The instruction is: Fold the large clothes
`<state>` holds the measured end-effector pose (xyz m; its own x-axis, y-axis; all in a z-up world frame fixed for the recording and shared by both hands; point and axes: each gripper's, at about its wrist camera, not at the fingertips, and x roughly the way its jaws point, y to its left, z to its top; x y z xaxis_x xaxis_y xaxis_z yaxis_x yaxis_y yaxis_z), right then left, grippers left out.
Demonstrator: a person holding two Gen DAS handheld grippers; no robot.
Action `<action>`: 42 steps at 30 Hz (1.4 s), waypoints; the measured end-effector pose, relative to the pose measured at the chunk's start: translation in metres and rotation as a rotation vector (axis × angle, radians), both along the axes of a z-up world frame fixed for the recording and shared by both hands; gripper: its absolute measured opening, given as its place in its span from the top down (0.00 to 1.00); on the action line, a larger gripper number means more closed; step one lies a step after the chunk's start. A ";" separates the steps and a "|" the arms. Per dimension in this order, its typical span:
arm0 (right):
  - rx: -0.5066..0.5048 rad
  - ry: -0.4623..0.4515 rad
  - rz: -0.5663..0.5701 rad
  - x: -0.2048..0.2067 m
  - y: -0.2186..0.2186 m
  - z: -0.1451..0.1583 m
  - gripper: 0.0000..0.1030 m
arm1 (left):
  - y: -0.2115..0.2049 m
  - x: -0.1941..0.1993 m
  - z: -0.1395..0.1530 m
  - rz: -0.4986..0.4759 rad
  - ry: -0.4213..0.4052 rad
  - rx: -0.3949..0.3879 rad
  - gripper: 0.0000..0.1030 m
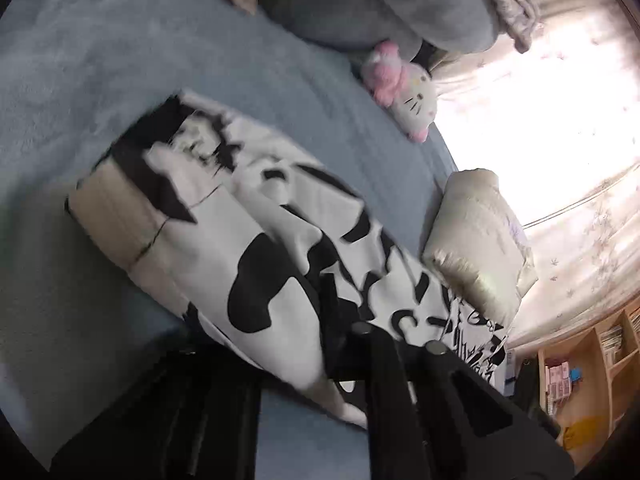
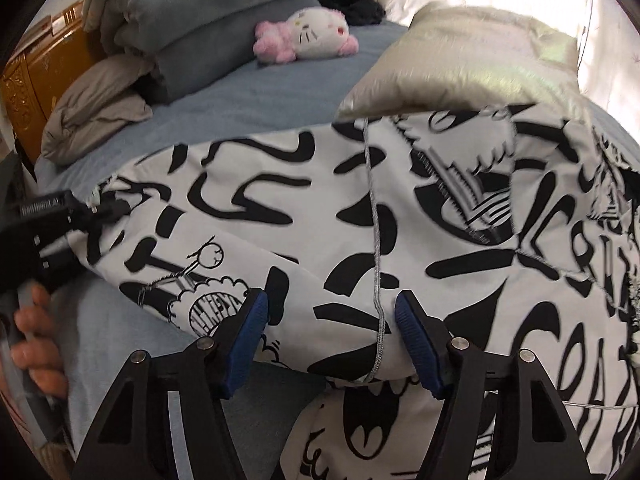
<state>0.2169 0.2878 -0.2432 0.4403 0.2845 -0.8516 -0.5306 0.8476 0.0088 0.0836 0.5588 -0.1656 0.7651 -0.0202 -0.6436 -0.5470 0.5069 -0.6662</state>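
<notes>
Left wrist view: a white garment with black graphic print (image 1: 256, 240) lies diagonally on a blue-covered bed (image 1: 100, 80). Bare bedding stretches to its left and above. A cream cushion (image 1: 476, 240) touches its right end, near the bed edge; a pink plush cat (image 1: 400, 92) lies well apart. The left gripper (image 1: 396, 340) has its fingers pressed together, pinching the garment's edge.

Right wrist view: the right gripper (image 2: 330, 336) has blue-padded fingers (image 2: 250, 336) spread either side of a rumpled fold with a grey seam.

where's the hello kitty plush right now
The plush lies on the blue bed cover, beside the folded blue blankets and beyond the black-and-white garment.
</notes>
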 end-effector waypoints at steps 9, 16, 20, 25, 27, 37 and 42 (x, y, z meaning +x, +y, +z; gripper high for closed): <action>0.128 0.068 -0.082 -0.002 -0.038 0.025 0.34 | -0.111 0.014 0.162 -0.135 -0.214 0.410 0.99; 0.218 -0.048 -0.267 -0.031 -0.181 0.085 0.34 | -0.248 0.037 0.245 -0.376 -0.384 0.522 0.99; 0.248 -0.123 -0.435 -0.053 -0.296 0.119 0.34 | -0.344 0.073 0.243 -0.513 -0.396 0.514 0.99; 0.238 -0.210 -0.624 -0.087 -0.435 0.150 0.34 | -0.465 0.120 0.193 -0.696 -0.311 0.536 0.99; 0.241 -0.212 -0.682 -0.094 -0.482 0.148 0.34 | -0.511 0.137 0.162 -0.771 -0.266 0.559 0.99; 0.304 -0.087 -0.825 -0.112 -0.608 0.105 0.34 | -0.624 0.161 -0.005 -1.049 0.057 0.521 0.67; 0.331 -0.062 -0.800 -0.107 -0.601 0.096 0.33 | -0.611 0.150 0.000 -1.127 -0.006 0.410 0.36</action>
<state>0.1102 -0.3132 -0.1473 0.6570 0.0985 -0.7475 0.2158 0.9254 0.3116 0.2341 -0.0517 -0.1654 0.4520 -0.4746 -0.7553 0.3431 0.8741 -0.3440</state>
